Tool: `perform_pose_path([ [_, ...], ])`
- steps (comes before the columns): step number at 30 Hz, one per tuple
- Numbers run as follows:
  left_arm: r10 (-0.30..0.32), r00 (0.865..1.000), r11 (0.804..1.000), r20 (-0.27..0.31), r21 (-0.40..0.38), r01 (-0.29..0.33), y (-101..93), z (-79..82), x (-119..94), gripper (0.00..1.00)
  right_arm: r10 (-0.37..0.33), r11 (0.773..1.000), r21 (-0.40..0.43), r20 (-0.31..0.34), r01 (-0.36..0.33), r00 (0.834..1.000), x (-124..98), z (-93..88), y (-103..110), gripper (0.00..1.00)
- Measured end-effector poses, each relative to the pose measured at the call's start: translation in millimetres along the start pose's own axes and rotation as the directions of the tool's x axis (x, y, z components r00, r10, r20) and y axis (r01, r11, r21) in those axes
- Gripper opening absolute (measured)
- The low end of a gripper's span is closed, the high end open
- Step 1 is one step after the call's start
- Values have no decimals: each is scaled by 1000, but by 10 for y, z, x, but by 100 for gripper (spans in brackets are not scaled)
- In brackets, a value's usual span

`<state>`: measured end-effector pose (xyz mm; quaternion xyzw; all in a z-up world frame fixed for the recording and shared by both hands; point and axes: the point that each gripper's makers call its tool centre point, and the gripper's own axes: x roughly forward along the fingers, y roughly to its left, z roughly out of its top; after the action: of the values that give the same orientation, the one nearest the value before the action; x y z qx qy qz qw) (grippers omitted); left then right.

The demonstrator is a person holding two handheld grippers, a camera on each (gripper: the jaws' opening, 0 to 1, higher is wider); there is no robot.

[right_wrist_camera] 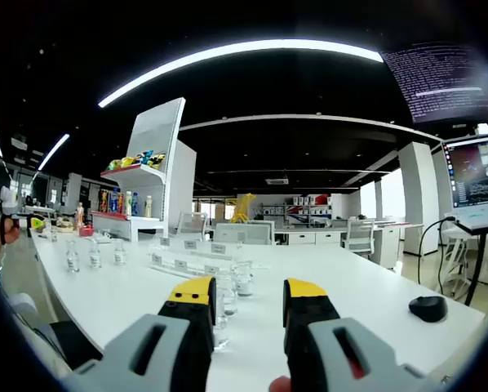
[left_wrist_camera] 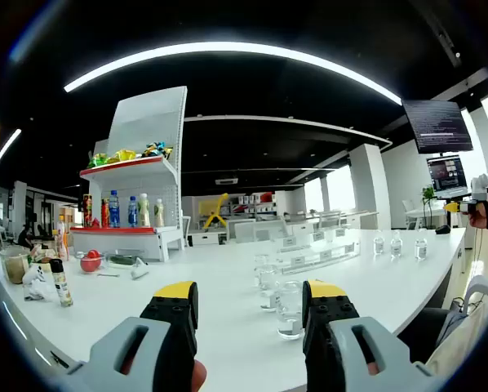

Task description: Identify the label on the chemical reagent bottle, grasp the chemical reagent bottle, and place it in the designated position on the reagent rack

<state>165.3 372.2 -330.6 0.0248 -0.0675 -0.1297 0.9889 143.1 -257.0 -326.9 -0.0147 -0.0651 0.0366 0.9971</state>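
Observation:
Clear glass reagent bottles [left_wrist_camera: 289,309] stand on the white table [left_wrist_camera: 228,310], just beyond my left gripper [left_wrist_camera: 250,296], which is open and holds nothing. Behind them lies the clear reagent rack [left_wrist_camera: 311,251] with small labels. Three small bottles [left_wrist_camera: 397,243] stand in a row further right. In the right gripper view, my right gripper [right_wrist_camera: 249,296] is open too, with the glass bottles [right_wrist_camera: 228,294] just past its jaws and the rack [right_wrist_camera: 197,248] behind. The three small bottles [right_wrist_camera: 95,253] stand at the left there.
A white display shelf [left_wrist_camera: 134,204] with drinks and snacks stands at the back left, with a spray can [left_wrist_camera: 60,282] and a red fruit [left_wrist_camera: 90,261] near it. A black mouse [right_wrist_camera: 429,308] and a laptop [right_wrist_camera: 476,175] sit at the table's right end.

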Motion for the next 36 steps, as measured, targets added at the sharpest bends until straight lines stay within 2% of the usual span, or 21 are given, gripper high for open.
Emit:
perform_pose_path([
  [2,-35,999,999,-3,-1,35,-50,-12,7,51,38,999,-9,-10,-38,999,2,-18,52,32],
  [3,-66,998,998,-9,0,66,-73,-36,6,51,96,995,-8,-31,-96,995,-7,-60,123,33],
  [4,-97,995,995,-20,-4,97,-93,-69,0,51,174,985,7,-55,-174,983,-43,-127,206,33],
  [5,-118,993,993,-30,-9,118,-76,-111,-16,51,213,977,16,-73,-212,974,-81,-185,237,33],
  [6,-117,993,993,-34,-13,117,-43,-129,-28,51,221,975,15,-86,-221,971,-111,-226,226,33],
  [8,-125,991,992,-38,-11,125,-20,-159,-54,51,222,975,-7,-97,-224,970,-132,-259,204,33],
  [11,-165,985,986,-42,-23,165,-63,-198,-80,51,235,972,-6,-94,-237,967,-142,-260,216,33],
  [14,-180,983,983,-40,-23,180,-75,-217,-98,52,232,972,-2,-86,-233,969,-137,-251,218,33],
  [30,-210,977,978,-31,-26,209,-152,-210,-69,51,250,968,-10,-95,-252,964,-174,-290,58,34],
  [36,-218,975,976,-38,-18,217,-214,-196,-71,51,255,967,-4,-83,-256,963,-189,-281,73,34],
])
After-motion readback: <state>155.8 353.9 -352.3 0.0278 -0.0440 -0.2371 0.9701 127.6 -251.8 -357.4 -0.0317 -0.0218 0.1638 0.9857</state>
